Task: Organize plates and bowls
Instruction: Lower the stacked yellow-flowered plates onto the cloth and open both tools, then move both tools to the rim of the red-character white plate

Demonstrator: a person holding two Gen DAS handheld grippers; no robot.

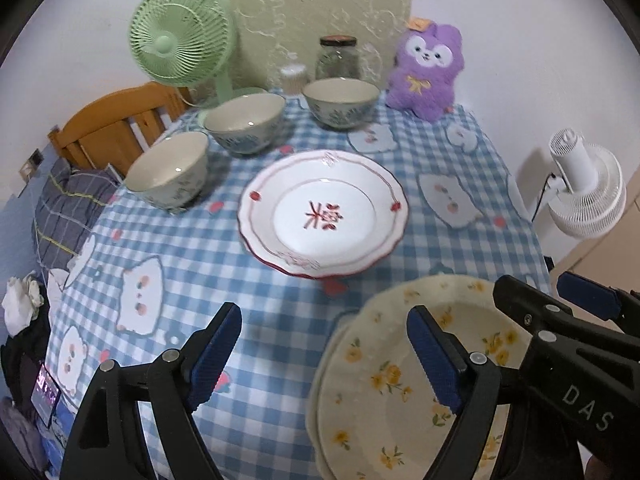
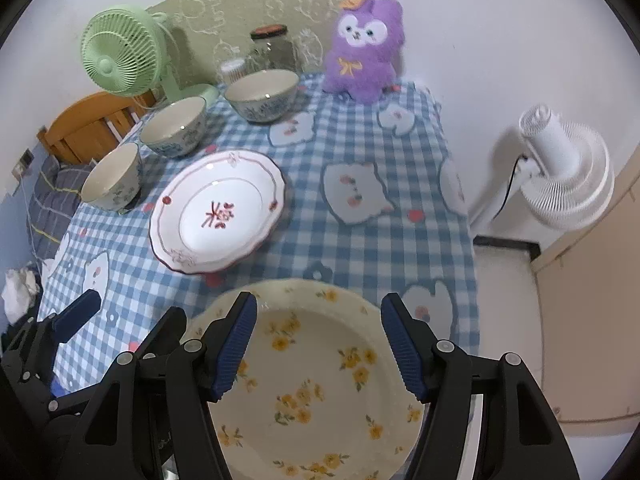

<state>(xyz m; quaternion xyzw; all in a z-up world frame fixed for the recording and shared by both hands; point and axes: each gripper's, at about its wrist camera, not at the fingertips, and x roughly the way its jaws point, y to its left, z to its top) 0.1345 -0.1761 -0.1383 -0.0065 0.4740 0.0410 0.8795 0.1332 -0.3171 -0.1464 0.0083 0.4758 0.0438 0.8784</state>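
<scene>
A: Where do the plates sit, taking the red-patterned plate (image 1: 324, 216) as the mark?

B: It lies mid-surface on the blue checked cloth (image 1: 192, 248), and a second rim shows under it, so it tops a small stack. The yellow-flowered plate (image 2: 316, 380) is nearer the cameras than it, at the near edge of the surface, also with another rim beneath.

A: And the bowls?

B: Three patterned ones curve behind and left of the red-patterned plate: the near bowl (image 1: 170, 174), the middle bowl (image 1: 244, 122) and the far bowl (image 1: 341, 100).

A: The tools?

B: The left tool (image 1: 324, 356) is above the cloth just left of the flowered plate, fingers wide apart, nothing between them. The right tool (image 2: 320, 344) is over the flowered plate, fingers apart, pads clear of the rim.

A: Anything behind?

B: Beyond the bowls stand a green fan (image 1: 182, 38), a glass jar (image 1: 338, 58) and a purple plush toy (image 1: 428, 68). A white fan (image 2: 564, 172) stands off the surface, right of the red-patterned plate.
</scene>
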